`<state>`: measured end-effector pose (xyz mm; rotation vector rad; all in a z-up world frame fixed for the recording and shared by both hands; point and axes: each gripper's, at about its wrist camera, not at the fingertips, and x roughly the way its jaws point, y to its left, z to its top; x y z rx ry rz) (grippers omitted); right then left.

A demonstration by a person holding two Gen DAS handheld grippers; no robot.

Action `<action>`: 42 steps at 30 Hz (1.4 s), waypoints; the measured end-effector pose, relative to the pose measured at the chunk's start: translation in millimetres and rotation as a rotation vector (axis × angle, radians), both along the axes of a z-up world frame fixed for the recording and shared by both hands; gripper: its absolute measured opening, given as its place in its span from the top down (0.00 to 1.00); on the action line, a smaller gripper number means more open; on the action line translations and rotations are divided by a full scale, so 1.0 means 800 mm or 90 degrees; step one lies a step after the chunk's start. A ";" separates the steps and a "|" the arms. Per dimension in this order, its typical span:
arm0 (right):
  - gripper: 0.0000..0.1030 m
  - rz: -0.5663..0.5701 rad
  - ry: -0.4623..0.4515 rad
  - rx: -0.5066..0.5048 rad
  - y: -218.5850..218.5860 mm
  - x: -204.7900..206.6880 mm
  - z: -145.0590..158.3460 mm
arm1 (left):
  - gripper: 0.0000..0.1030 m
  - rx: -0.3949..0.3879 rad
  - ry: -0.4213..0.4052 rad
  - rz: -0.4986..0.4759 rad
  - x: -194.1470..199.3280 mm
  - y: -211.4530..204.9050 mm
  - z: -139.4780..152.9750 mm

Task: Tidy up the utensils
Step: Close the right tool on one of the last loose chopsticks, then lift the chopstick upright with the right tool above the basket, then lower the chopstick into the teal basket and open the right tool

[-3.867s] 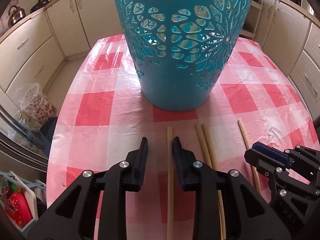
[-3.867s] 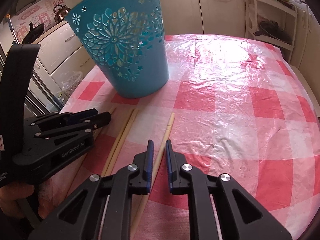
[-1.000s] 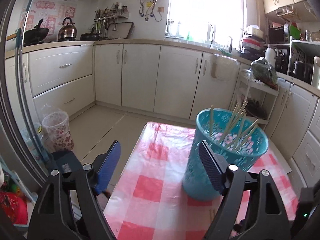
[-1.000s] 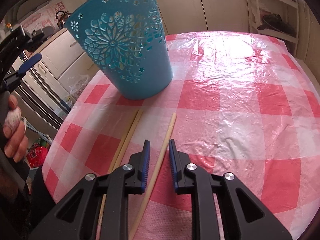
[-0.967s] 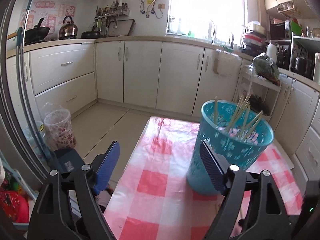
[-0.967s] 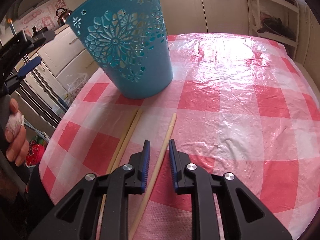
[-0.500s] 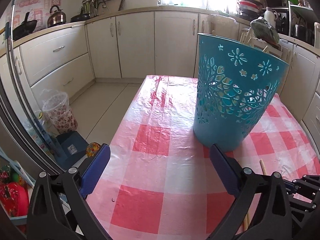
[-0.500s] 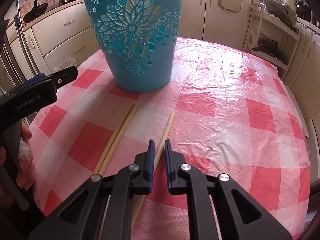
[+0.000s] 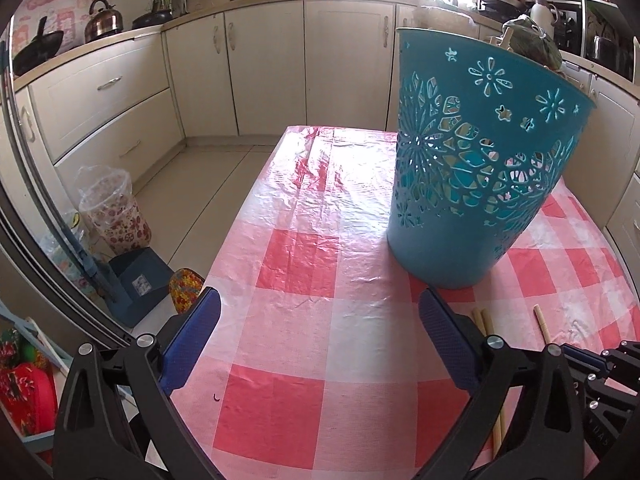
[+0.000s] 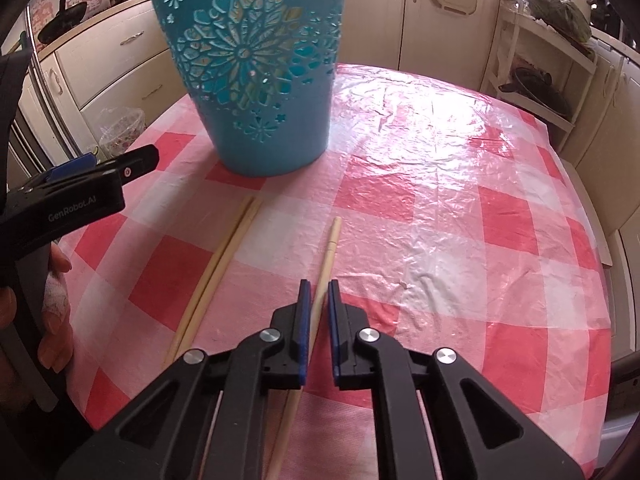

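A teal cut-out basket stands on the red-and-white checked table. Three bamboo chopsticks lie in front of it: a pair side by side and a single one. My left gripper is wide open and empty, low over the table left of the basket; it also shows in the right wrist view. My right gripper hovers over the single chopstick, its jaws a narrow gap apart with the stick between them, not clamped.
Cream kitchen cabinets surround the table. A floral bin with a plastic liner and a blue box sit on the floor at the left. A white shelf rack stands at the right.
My left gripper dropped from high above the basket to near the table, still wide open and without the chopstick it held before. My right gripper stayed over the single chopstick.
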<state>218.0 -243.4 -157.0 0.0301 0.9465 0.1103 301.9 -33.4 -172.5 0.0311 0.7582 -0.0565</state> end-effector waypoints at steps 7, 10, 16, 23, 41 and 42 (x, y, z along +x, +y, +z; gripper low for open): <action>0.92 0.020 0.007 -0.001 -0.005 0.004 0.000 | 0.08 0.008 0.010 -0.006 0.002 -0.006 -0.004; 0.94 0.007 0.007 0.018 -0.016 0.002 0.000 | 0.08 0.003 0.018 -0.006 0.005 -0.002 -0.006; 0.94 -0.005 -0.012 0.085 -0.040 -0.003 0.019 | 0.08 -0.011 0.032 -0.003 0.008 0.003 -0.010; 0.94 -0.009 -0.048 0.235 -0.074 -0.013 0.060 | 0.08 -0.018 0.041 0.002 0.010 0.005 -0.012; 0.94 -0.071 -0.388 0.338 -0.028 0.130 0.253 | 0.07 -0.015 0.064 -0.004 0.019 0.002 -0.020; 0.94 -0.084 -0.392 0.326 -0.024 0.140 0.248 | 0.07 -0.016 0.065 -0.004 0.019 0.001 -0.020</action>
